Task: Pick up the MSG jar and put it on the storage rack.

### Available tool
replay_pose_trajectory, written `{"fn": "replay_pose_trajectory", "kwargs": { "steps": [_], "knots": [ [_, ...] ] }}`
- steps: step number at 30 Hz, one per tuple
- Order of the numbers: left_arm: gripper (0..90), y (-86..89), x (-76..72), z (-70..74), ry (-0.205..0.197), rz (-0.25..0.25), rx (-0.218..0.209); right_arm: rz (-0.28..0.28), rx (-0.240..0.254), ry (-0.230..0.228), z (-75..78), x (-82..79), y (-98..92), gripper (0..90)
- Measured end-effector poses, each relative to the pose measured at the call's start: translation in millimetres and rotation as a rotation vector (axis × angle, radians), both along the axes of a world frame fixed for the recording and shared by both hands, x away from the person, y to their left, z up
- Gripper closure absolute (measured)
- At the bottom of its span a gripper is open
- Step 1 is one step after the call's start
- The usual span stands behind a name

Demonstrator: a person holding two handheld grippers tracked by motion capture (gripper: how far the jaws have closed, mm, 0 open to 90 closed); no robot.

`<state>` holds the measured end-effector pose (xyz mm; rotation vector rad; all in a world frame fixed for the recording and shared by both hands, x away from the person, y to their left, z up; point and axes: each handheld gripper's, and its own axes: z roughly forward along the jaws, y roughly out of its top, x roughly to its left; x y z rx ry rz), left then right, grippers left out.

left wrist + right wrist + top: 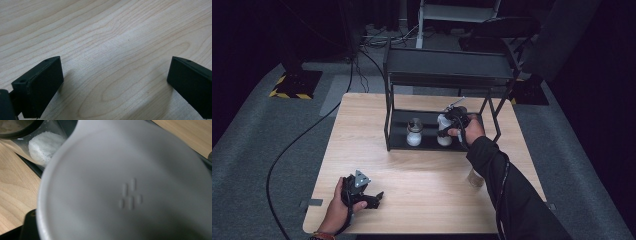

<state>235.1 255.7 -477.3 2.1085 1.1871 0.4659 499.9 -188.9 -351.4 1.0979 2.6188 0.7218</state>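
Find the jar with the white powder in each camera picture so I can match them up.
High view: the jar stands on the black rack's bottom shelf, left of the right claw.
Left claw view: wooden table, no jar.
Right claw view: top left corner, behind a white bottle.
Shared landmark: the wooden table.

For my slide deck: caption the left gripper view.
Left tool open, both jaws spread wide just above the bare light wood table.

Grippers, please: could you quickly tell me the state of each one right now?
Left gripper: open, jaws wide apart over the bare table, holding nothing.
Right gripper: at a white container on the rack's lower shelf; grip cannot be told.
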Motion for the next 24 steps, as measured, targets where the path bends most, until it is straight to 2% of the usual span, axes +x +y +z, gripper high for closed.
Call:
{"fn": "replay_pose_trajectory", "kwargs": {
  "steps": [3, 7, 12, 16, 24],
  "knots": [
    [0.5, 0.0, 0.0, 0.0, 0.0, 0.0, 0.0, 0.004, -0.006, -0.004, -0.1, -0.1, 1.3, 19.7],
    [0.5, 0.0, -0.1, -0.1, 0.0, 0.0, 0.0, -0.013, -0.016, 0.001, 1.4, -0.8, 5.7, 12.8],
    [0.5, 0.0, -0.1, 0.0, 0.0, 0.0, 0.0, -0.009, -0.023, 0.0, 0.8, -1.3, 10.0, 6.4],
    [0.5, 0.0, 0.0, 0.1, 0.0, 0.0, 0.0, -0.015, -0.028, -0.014, 0.7, -4.0, 12.9, 5.7],
    [0.5, 0.0, 0.0, 0.0, 0.0, 0.0, 0.0, -0.013, -0.032, -0.007, 1.1, -3.4, 12.6, 5.1]
  ]
}}
